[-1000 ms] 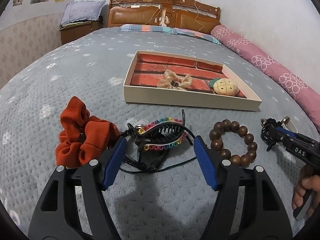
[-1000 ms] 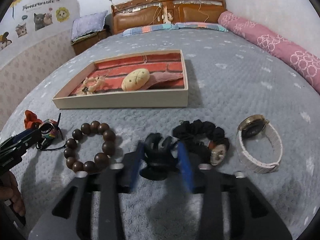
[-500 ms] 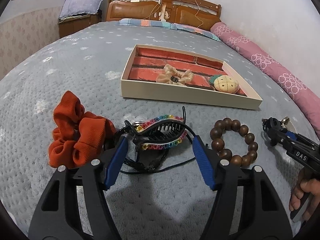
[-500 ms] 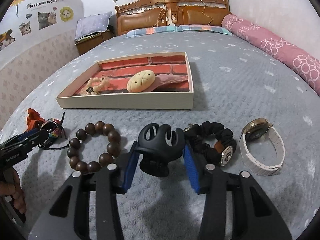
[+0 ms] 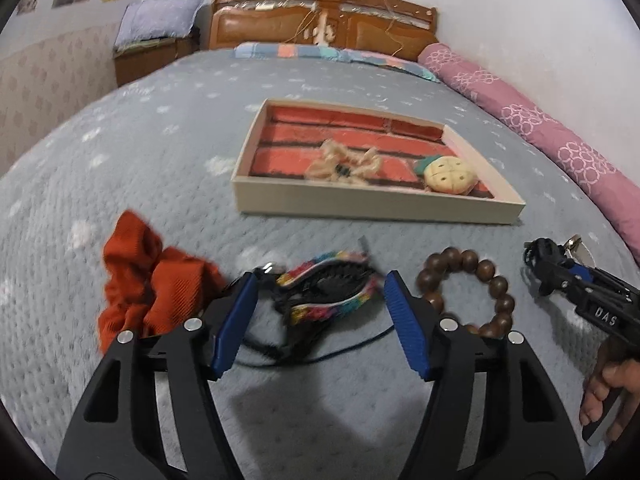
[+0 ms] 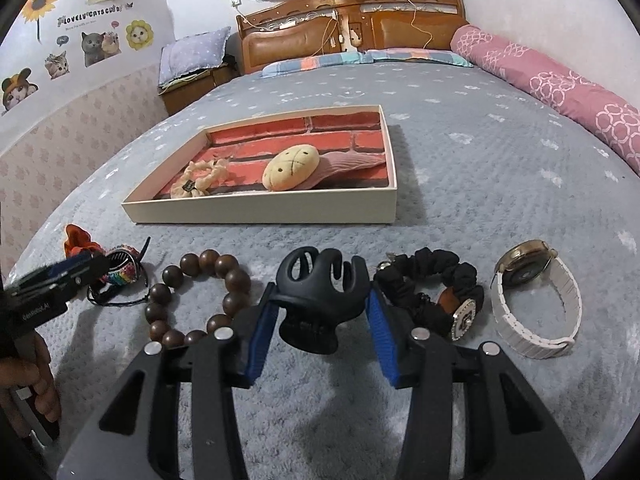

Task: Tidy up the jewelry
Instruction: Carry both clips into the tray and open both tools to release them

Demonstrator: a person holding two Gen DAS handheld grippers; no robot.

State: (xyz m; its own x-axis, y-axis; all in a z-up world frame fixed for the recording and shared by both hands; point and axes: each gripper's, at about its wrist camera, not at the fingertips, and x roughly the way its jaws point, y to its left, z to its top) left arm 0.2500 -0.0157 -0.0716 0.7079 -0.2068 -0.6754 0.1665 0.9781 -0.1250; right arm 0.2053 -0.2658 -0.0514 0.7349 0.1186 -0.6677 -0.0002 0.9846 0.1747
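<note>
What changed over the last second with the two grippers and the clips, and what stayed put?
The right gripper closed its jaws on the black claw clip and has lifted it off the bedspread. The left gripper stays open astride the rainbow claw clip, not gripping. Bead bracelet, black scrunchie, white watch, orange scrunchie and tray lie unchanged.

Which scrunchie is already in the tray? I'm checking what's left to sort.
The cream scrunchie lies inside the tray; the orange scrunchie and black scrunchie still lie on the bedspread.
</note>
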